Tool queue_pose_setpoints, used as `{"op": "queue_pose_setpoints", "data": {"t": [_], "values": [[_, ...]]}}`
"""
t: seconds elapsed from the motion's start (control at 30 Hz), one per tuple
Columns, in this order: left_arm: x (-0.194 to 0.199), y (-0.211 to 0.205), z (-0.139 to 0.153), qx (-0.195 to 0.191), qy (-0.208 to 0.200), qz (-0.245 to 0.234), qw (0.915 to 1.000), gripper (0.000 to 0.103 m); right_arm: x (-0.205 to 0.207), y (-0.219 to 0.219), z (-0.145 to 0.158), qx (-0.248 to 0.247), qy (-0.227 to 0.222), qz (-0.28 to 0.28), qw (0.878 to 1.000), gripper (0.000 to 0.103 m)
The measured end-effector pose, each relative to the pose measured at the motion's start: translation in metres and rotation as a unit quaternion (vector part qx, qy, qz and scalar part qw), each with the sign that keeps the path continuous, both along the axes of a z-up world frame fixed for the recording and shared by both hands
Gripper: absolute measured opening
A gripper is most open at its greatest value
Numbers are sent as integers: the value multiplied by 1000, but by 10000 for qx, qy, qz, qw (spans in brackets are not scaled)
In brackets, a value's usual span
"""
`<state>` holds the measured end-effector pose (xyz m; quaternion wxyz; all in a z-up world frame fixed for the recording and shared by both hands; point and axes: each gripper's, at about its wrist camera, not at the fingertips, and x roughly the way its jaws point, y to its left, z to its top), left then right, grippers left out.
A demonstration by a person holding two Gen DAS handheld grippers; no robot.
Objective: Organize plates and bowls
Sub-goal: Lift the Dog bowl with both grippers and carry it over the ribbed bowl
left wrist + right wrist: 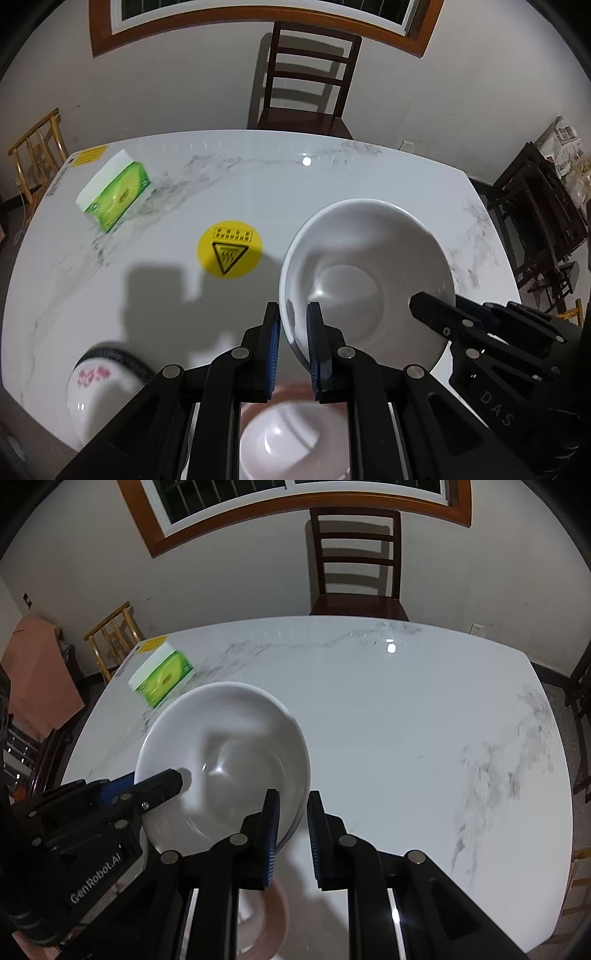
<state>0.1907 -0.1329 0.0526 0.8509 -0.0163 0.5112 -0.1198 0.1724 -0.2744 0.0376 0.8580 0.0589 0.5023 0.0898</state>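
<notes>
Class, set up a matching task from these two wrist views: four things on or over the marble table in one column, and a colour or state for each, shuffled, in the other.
Things:
1. large white bowl
2. tissue box
3. round warning sticker
4. floral bowl

States:
A. yellow, flat on the table
B. gripped at its rim from both sides
C. green and white
D. pink flowers, at the near left edge

Pairs: 1-B, 2-C, 3-A, 4-D

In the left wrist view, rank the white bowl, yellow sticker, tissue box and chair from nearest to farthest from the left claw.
1. white bowl, its rim clamped in the left claw
2. yellow sticker, table centre
3. tissue box, far left
4. chair, beyond the table
</notes>
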Motion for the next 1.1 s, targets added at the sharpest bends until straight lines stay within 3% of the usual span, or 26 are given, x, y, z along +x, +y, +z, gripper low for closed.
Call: {"op": "queue_pose_setpoints", "data": {"t": [0.47,1.1], "values": [[-77,37,-15,0,204,120,9997,11,-74,32,-15,-8,170,157,9997,16],[-106,45,-52,34,607,168,9980,11,-96,39,-52,42,607,199,9979,16]]}}
